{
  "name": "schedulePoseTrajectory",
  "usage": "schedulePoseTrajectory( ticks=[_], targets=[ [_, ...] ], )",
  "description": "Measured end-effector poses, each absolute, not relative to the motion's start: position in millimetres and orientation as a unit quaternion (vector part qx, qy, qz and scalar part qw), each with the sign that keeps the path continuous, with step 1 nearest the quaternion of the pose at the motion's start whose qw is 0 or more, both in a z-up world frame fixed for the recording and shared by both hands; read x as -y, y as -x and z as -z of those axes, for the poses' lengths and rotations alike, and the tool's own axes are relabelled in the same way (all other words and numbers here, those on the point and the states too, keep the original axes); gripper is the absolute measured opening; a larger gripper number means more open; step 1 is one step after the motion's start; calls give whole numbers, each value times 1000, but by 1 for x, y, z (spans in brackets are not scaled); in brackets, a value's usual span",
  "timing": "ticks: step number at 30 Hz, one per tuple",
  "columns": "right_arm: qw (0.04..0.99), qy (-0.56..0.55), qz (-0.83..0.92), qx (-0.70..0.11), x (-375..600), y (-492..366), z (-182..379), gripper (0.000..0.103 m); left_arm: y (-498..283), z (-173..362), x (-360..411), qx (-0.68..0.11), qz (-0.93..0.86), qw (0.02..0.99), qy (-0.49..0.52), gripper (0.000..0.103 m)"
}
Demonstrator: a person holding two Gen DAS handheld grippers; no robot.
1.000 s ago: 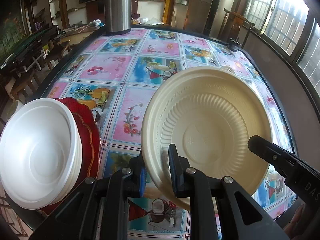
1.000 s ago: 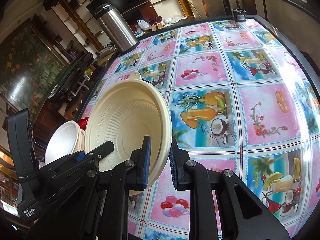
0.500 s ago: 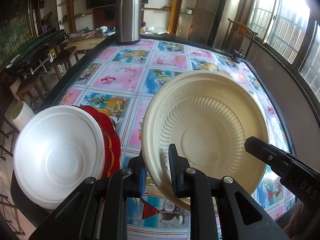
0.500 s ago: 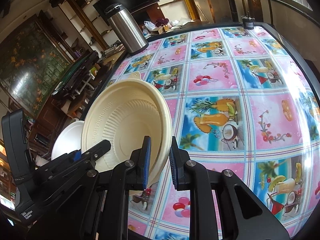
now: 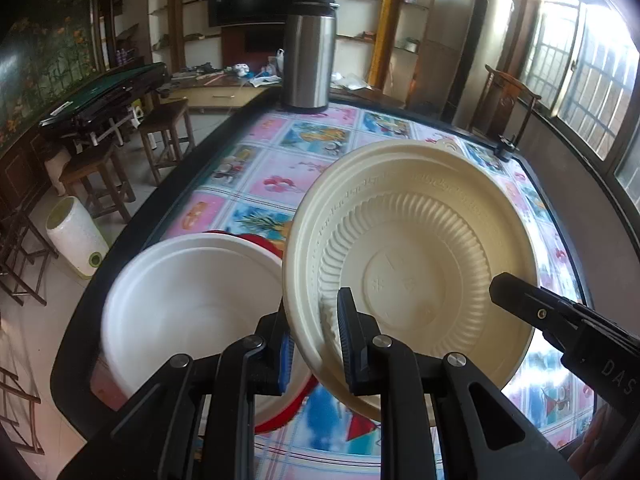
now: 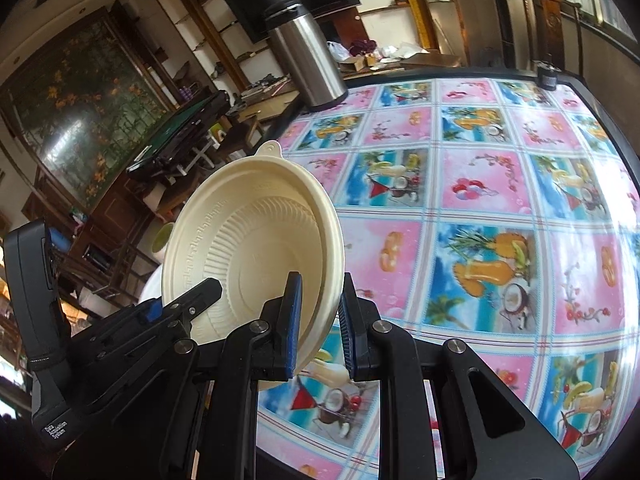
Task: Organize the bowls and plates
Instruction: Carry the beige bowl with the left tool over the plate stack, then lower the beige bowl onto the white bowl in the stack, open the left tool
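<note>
Left wrist view, far left: a white bowl (image 5: 192, 300) sits on a red plate (image 5: 280, 412) at the near left edge of the counter (image 5: 272, 168), which carries a cloth of fruit-and-drink pictures. Just right of it, the left gripper (image 5: 314, 344) is clamped on the near left rim of a cream bowl (image 5: 416, 264), one finger outside the wall and one inside. The cream bowl is tilted up on edge, its ribbed inside facing the camera, raised off the counter. Embossed lettering runs around its inner wall; too small to read. At the right, the right gripper (image 5: 520, 296) shows as a black arm reaching to the bowl's right rim, with "DAS" printed on it. A steel flask (image 5: 308, 52) stands at the far counter edge.

Right wrist view: the left gripper's body at the left bears a white label, "Data Acquisition System". The right gripper (image 6: 318, 324) is closed on the cream bowl's (image 6: 248, 256) lower right rim, blue pads on either side. Only this view shows the tab on the bowl's top rim. The white bowl is almost entirely hidden behind it. The flask (image 6: 308, 60) shows here too.
</note>
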State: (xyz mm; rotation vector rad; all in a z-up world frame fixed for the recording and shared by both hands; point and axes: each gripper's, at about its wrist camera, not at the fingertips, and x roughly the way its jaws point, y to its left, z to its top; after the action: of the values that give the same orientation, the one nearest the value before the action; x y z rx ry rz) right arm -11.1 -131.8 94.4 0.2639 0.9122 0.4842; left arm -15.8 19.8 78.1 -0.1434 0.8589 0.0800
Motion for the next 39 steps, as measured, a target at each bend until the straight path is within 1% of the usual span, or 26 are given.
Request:
schedulePoseTrajectory(
  ticks=[14, 22, 33, 39],
  targets=[
    [848, -92, -281, -440, 67, 10, -102, 18, 26, -81, -76, -411, -90, 902, 95, 19],
    [834, -81, -303, -454, 37, 7, -96, 18, 27, -72, -108, -439, -84, 885, 129, 19],
    [818, -56, -305, -485, 12, 5, -73, 18, 26, -54, -119, -466, -93, 871, 125, 19],
    [816, -53, -294, -495, 12, 6, -66, 18, 25, -49, -116, -467, -109, 872, 99, 20]
  ],
)
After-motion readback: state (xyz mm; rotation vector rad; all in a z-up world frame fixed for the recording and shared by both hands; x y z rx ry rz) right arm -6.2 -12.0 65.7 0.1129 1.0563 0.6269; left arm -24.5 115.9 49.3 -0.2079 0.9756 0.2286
